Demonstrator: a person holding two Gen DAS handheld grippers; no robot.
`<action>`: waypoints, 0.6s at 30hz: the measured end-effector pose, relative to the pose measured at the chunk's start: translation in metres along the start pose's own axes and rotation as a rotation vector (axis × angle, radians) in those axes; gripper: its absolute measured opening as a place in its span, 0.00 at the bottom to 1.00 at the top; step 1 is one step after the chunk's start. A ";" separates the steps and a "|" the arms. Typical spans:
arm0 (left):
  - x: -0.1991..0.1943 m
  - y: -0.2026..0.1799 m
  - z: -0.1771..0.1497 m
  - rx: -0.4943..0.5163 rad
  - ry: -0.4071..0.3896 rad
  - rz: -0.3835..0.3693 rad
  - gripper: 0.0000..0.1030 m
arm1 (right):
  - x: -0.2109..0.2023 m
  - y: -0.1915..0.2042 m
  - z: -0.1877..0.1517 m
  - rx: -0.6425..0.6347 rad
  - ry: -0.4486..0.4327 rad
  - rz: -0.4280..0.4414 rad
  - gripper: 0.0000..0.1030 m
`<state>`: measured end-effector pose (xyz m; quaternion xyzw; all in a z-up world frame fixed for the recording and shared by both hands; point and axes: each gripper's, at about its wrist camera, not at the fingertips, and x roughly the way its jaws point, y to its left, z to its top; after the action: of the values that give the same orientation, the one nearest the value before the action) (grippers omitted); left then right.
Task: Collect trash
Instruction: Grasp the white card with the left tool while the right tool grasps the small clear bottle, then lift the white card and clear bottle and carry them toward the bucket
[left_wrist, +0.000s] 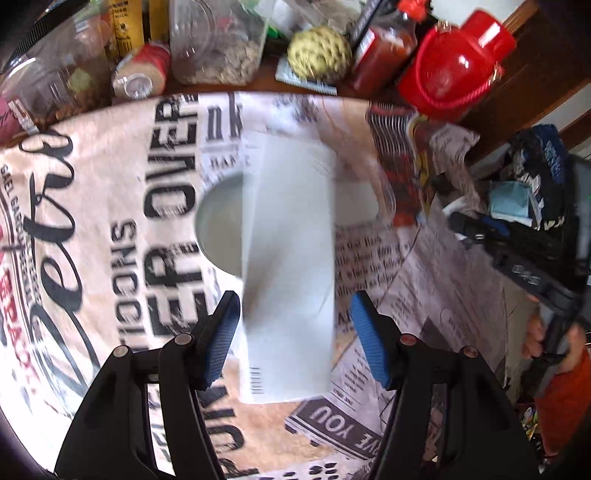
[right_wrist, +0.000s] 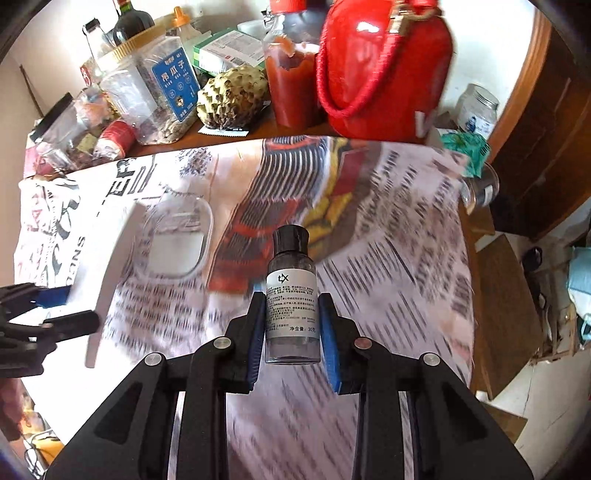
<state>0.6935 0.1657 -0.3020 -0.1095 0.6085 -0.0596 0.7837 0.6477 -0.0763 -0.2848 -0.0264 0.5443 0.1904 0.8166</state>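
My right gripper (right_wrist: 291, 325) is shut on a small clear bottle (right_wrist: 291, 295) with a black cap and a white label, held upright above the printed tablecloth (right_wrist: 388, 258). My left gripper (left_wrist: 291, 328) is open, its blue pads on either side of a folded white paper (left_wrist: 288, 251) that lies over a clear plastic lid (left_wrist: 218, 225); the pads stand apart from the paper's edges. In the right wrist view the paper (right_wrist: 110, 266) and the lid (right_wrist: 177, 240) show at left, with the left gripper (right_wrist: 51, 306) at the frame's left edge.
Along the table's far edge stand a red bag (right_wrist: 384, 62), a sauce bottle (right_wrist: 291, 70), a custard apple (right_wrist: 232, 96), a seed jar (right_wrist: 155, 92) and a small red-labelled can (right_wrist: 116, 138). A glass jar (right_wrist: 476, 110) and green wrapper (right_wrist: 469, 147) sit at the right corner. The floor is right.
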 end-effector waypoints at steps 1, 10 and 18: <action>0.004 -0.003 -0.001 -0.002 0.009 0.014 0.60 | -0.004 -0.001 -0.004 0.002 -0.002 -0.005 0.25; 0.020 -0.026 -0.003 -0.027 -0.003 0.156 0.60 | -0.022 -0.008 -0.014 0.042 -0.033 -0.020 0.25; 0.012 -0.030 -0.007 -0.079 -0.058 0.229 0.52 | -0.051 -0.013 -0.018 0.084 -0.093 0.028 0.25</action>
<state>0.6911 0.1333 -0.3081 -0.0718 0.5960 0.0578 0.7977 0.6196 -0.1071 -0.2483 0.0242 0.5137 0.1797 0.8386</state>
